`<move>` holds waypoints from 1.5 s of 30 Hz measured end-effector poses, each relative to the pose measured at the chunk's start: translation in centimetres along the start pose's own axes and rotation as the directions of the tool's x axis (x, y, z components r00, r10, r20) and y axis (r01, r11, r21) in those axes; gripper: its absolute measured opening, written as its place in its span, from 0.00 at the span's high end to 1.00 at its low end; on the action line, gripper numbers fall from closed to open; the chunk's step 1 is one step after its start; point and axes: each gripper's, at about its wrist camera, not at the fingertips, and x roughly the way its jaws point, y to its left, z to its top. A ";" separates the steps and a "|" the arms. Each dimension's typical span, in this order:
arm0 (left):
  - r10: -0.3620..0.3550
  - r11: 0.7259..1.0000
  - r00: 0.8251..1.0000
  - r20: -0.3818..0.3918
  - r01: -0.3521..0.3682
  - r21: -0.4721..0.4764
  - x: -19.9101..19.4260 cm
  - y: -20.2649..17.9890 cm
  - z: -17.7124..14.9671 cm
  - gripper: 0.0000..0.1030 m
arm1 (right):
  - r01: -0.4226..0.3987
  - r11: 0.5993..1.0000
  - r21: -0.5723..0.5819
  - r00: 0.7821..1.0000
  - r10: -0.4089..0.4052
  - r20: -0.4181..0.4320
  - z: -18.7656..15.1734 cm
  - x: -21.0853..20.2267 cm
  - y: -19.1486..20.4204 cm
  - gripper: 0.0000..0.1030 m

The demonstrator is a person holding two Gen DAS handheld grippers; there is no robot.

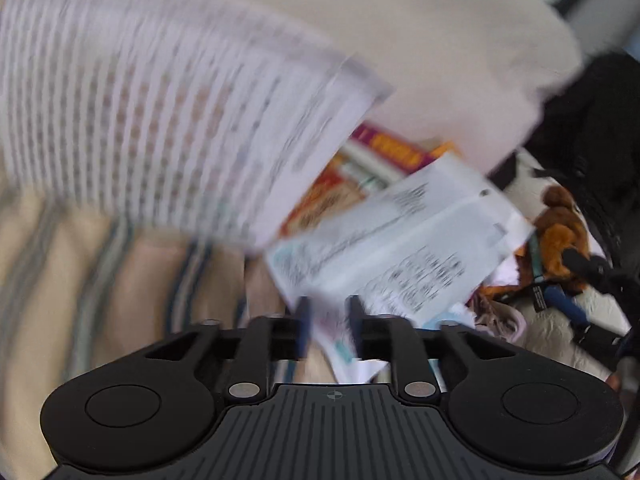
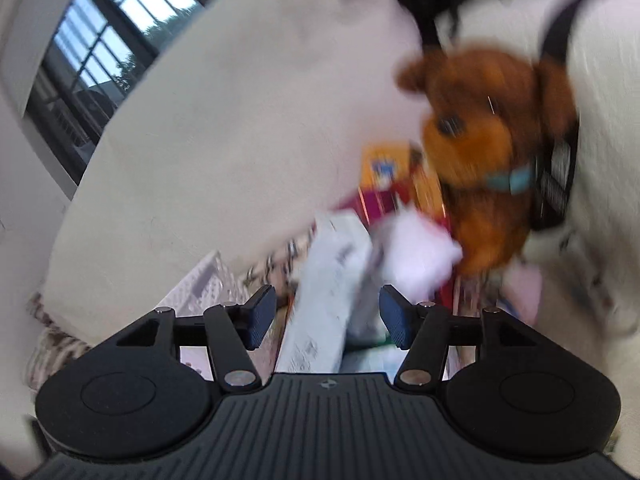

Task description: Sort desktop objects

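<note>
Ribbed black left claw (image 1: 329,325), creased paper (image 1: 404,240)

A bed surface is being shown, covered by a pale sheet with blue-grey stripes (image 1: 120,264) in the left wrist view and by a whitish textured cover (image 1: 560,320) farther right. A large printed sheet (image 1: 160,120) is being seen over the striped area, though whether it is touching the sheet cannot be told through the blur. Colourful books (image 1: 360,176) are being partly covered by folded printed papers (image 1: 408,240). A brown plush toy (image 1: 556,232) is lying on the whitish cover, just beside the papers. A big white pillow (image 2: 240,120) is being seen behind them.
</note>
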 end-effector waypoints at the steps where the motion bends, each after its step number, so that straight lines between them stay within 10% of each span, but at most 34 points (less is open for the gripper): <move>1: 0.011 1.000 1.000 -0.002 -0.011 -0.025 0.5 0.2 -0.3 0.53 | 0.000 1.000 0.008 1.000 0.000 -0.010 0.3 0.6 -0.3 0.39; 6: 0.045 0.993 0.996 0.077 -0.036 -0.109 0.7 0.0 -1.1 0.23 | 0.060 0.967 -0.246 0.997 -0.068 -0.022 3.6 3.5 3.2 0.22; 11: 0.079 0.985 0.988 0.129 -0.058 -0.163 0.4 1.0 -1.2 0.18 | 0.081 0.911 -0.405 0.987 -0.131 -0.097 6.5 9.3 4.6 0.16; 16: 0.053 0.988 0.993 0.102 -0.037 -0.152 1.7 1.2 -1.4 0.14 | -0.108 0.961 -0.256 0.939 0.014 -0.343 5.9 12.2 2.7 0.20; 21: 0.059 0.989 0.993 0.099 -0.044 -0.143 2.9 0.8 -1.6 0.12 | -0.196 0.974 -0.116 0.919 0.141 -0.368 3.5 10.1 1.5 0.19; 25: 0.052 0.993 0.993 0.109 -0.040 -0.115 3.0 0.2 -2.0 0.11 | -0.068 0.996 -0.053 0.950 0.048 -0.310 2.2 10.5 0.6 0.73; 37: 0.001 0.999 0.989 0.149 0.005 -0.043 0.9 -1.1 -1.5 0.08 | -0.002 0.941 0.339 1.000 -0.001 0.008 -11.1 -4.2 -6.4 0.76; 45: -0.085 0.995 0.996 -0.036 0.086 0.051 1.7 -2.0 1.8 0.08 | 0.048 0.973 0.227 0.998 -0.056 0.032 -12.6 -4.6 -5.5 0.72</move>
